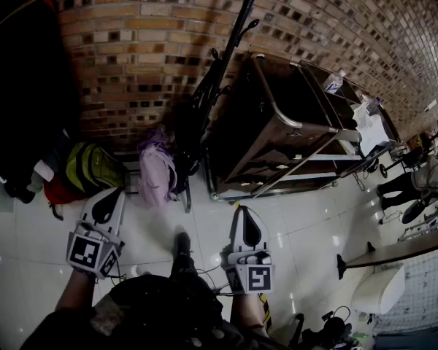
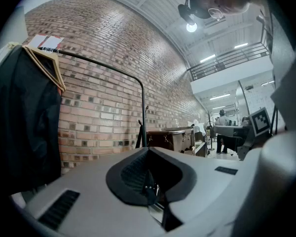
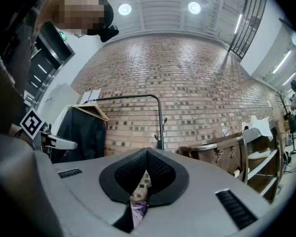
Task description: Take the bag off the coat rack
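Left gripper [image 1: 117, 194] and right gripper [image 1: 239, 214] are clenched, empty; tugging the purple bag [image 1: 156, 172] sideways could probably topple the coat rack [image 1: 226, 57].

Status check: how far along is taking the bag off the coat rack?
Done: nothing yet. The lilac fabric bag sits low against the black metal coat rack, untouched. In hand: nothing. The left tongs and right tongs are shut, empty and short of the bag. Left: reach in, grip the bag, lift it off.
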